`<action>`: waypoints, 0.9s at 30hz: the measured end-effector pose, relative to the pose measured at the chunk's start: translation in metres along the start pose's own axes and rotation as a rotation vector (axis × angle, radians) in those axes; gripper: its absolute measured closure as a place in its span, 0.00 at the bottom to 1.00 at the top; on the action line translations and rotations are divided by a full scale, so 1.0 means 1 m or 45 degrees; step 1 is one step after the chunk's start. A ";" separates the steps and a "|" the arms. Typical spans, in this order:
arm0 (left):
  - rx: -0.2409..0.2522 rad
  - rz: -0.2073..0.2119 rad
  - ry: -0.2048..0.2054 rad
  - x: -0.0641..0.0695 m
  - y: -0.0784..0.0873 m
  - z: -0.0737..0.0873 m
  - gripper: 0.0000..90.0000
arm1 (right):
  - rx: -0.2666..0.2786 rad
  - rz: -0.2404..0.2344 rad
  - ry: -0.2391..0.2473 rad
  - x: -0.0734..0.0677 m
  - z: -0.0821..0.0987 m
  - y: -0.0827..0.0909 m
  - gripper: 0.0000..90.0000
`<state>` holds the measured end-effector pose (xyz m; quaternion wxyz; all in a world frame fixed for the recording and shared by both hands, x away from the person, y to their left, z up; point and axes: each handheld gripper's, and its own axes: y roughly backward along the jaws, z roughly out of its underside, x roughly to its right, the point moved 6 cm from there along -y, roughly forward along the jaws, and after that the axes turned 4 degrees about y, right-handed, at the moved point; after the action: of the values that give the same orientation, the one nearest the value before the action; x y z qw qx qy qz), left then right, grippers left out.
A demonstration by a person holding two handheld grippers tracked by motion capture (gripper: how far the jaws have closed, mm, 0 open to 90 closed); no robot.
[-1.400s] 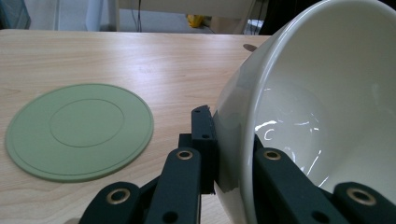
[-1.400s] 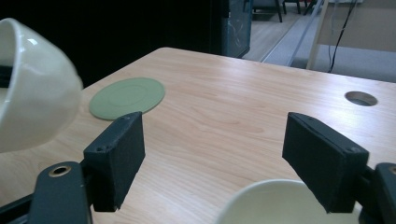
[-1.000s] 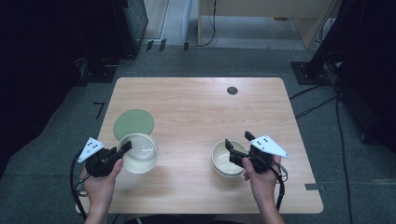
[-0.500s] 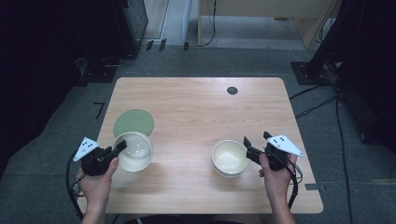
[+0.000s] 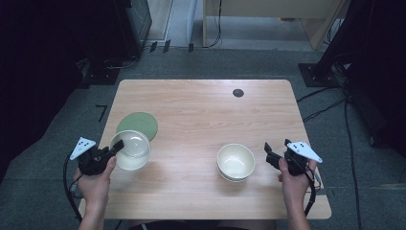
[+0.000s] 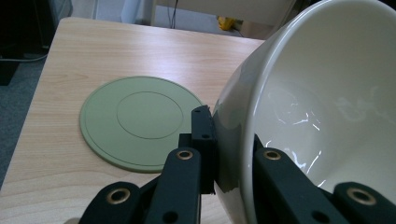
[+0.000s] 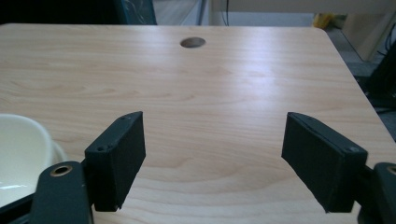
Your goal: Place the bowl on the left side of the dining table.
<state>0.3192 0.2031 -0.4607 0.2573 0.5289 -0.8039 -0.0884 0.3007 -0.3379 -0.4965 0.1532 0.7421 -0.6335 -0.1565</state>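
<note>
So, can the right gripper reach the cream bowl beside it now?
Probably yes. The right gripper is open and holds nothing, and only bare table lies between it and the cream bowl just to its left.

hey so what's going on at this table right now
A person works at a wooden table with a gripper in each hand. The left gripper is clamped on the rim of a white bowl, held tilted beside a green plate. The right gripper is open and holds nothing, just right of a cream bowl that sits on the table.
</note>
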 end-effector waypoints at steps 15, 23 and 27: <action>-0.002 -0.015 0.076 -0.017 -0.015 -0.011 0.94 | -0.152 0.073 -0.016 0.035 0.035 -0.013 0.23; -0.007 -0.049 0.092 -0.023 -0.025 -0.024 0.94 | -0.255 0.094 -0.036 0.047 0.050 -0.018 0.22; -0.014 -0.060 0.112 -0.029 -0.031 -0.030 0.94 | -0.313 0.089 -0.035 0.049 0.057 -0.022 0.22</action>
<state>0.3683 0.2202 -0.4571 0.2930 0.5498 -0.7786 -0.0755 0.3031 -0.3843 -0.5596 0.2396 0.6930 -0.6371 -0.2377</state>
